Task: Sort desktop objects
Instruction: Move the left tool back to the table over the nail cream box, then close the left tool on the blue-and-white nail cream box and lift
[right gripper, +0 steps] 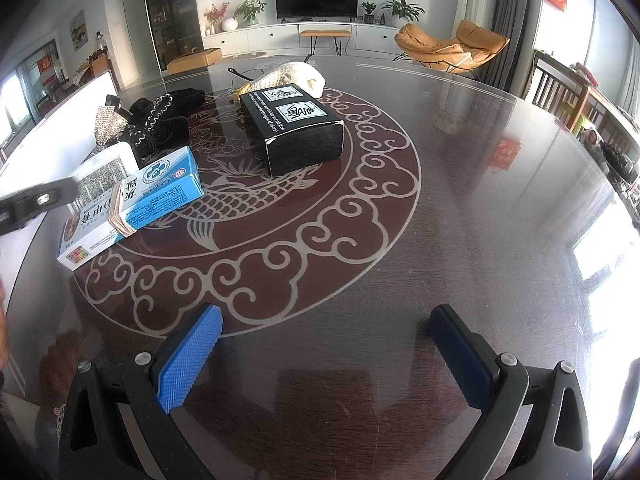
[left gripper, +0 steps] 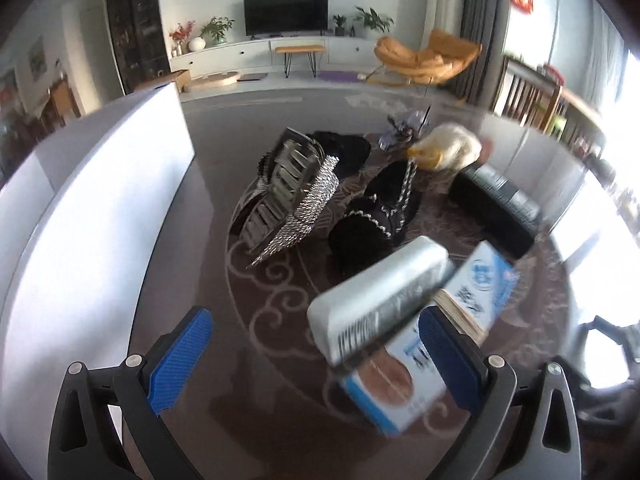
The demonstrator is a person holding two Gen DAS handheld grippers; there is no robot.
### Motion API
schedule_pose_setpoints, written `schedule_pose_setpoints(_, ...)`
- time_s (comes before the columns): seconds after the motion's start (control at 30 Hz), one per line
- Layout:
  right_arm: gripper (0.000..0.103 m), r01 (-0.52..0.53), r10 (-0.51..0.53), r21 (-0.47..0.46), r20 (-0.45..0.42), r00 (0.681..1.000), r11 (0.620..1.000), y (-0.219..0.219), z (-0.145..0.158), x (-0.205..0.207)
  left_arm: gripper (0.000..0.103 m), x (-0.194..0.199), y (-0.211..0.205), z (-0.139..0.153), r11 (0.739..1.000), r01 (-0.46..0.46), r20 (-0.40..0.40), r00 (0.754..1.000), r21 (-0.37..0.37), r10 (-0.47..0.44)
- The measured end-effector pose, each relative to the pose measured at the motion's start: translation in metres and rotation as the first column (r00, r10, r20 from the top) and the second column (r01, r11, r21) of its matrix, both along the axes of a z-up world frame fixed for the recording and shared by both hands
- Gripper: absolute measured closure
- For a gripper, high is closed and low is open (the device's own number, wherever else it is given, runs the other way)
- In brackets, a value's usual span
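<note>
My left gripper (left gripper: 316, 344) is open above the dark table, its right finger (left gripper: 448, 344) just beside a silver-white case (left gripper: 376, 292) that lies on blue-and-white medicine boxes (left gripper: 400, 388) bound with rubber bands. The boxes also show in the right wrist view (right gripper: 132, 204), with the case (right gripper: 106, 170) on them. Beyond lie a sequinned silver clip (left gripper: 292, 196), black velvet pieces (left gripper: 380, 216), a black box (right gripper: 298, 128) and a white knitted duck (right gripper: 296, 74). My right gripper (right gripper: 326, 340) is open and empty over bare table.
A white board (left gripper: 92, 216) stands along the table's left edge. The round glass table (right gripper: 480, 220) carries a dragon and cloud pattern. The left gripper's body (right gripper: 36, 200) shows at the left edge of the right wrist view. Chairs stand to the right.
</note>
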State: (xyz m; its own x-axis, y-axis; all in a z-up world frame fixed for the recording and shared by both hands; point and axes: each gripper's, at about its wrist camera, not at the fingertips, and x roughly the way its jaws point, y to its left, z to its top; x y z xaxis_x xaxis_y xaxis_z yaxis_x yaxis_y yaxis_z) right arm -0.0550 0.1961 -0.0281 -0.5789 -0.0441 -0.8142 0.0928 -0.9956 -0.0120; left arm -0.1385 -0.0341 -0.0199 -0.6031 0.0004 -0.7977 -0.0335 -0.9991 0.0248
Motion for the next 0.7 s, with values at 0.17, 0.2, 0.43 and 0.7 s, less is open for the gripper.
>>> schedule_pose_setpoints(0.17,0.000,0.000,0.000,0.000,0.000,1.000,1.000,0.000,0.000,0.000,0.000,0.005,0.011,-0.008,0.990,0.077,0.036,0.996,0.120,-0.082)
schedule_pose_setpoints(0.2,0.000,0.000,0.000,0.000,0.000,1.000,1.000,0.000,0.000,0.000,0.000,0.009,0.017,-0.010,0.980,0.123,0.050,0.990,0.158,-0.132)
schedule_pose_setpoints(0.43,0.000,-0.001,0.001,0.000,0.000,1.000,1.000,0.000,0.000,0.000,0.000,0.018,0.015,-0.006,0.974,0.174,0.063,0.981,0.145,-0.185)
schedule_pose_setpoints(0.7,0.000,-0.001,0.001,0.000,-0.001,1.000,1.000,0.001,0.000,0.001,0.000,0.036,0.050,-0.010,0.859,0.438,0.095,0.875,0.264,-0.475)
